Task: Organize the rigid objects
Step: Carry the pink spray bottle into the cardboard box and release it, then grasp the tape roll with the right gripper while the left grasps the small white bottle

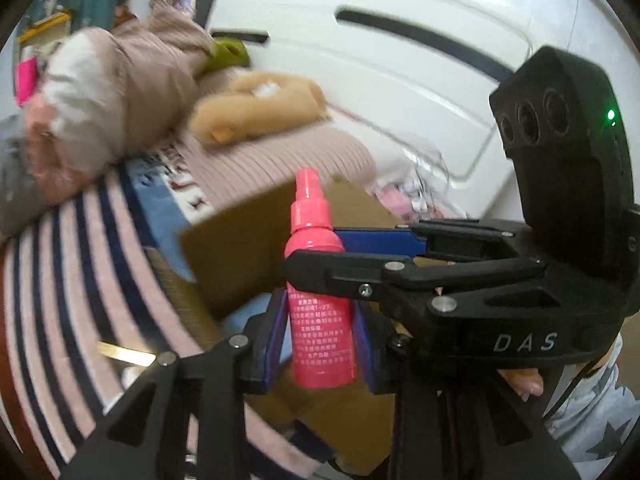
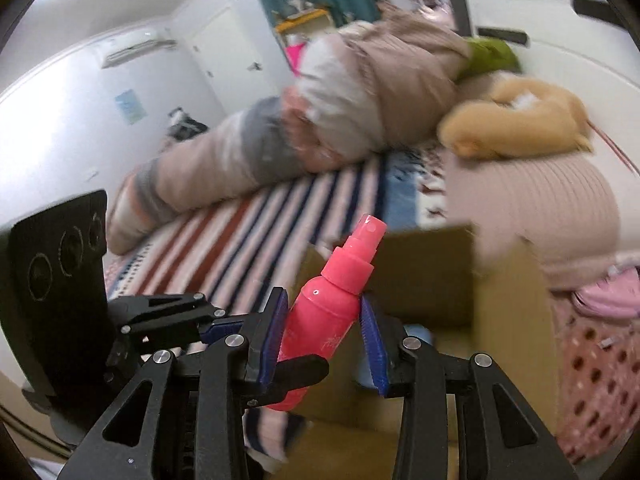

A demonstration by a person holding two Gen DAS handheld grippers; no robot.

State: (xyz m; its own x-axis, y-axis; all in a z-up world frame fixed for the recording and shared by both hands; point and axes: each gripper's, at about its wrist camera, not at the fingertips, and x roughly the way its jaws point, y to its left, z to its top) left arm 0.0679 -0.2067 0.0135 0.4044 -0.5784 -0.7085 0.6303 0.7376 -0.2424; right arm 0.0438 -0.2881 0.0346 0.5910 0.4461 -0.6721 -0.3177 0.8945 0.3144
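Note:
A pink spray bottle [image 1: 318,312] with white print is held upright in the air above an open cardboard box [image 1: 248,252]. My left gripper [image 1: 320,344] has its blue pads against both sides of the bottle's lower body. My right gripper [image 1: 320,252] comes in from the right and closes on the bottle near its shoulder. In the right wrist view the bottle [image 2: 320,316] tilts right between my right gripper's [image 2: 324,328] blue pads, and the left gripper [image 2: 208,328] enters from the left. The box [image 2: 440,280] lies just behind.
A bed with a striped blanket [image 1: 80,280] carries a heap of clothes [image 1: 112,108], a tan plush toy [image 1: 256,108] and a ribbed pink cushion [image 1: 280,156]. A pink perforated basket [image 2: 592,364] stands at the right. A white plastic bin [image 1: 400,40] is behind.

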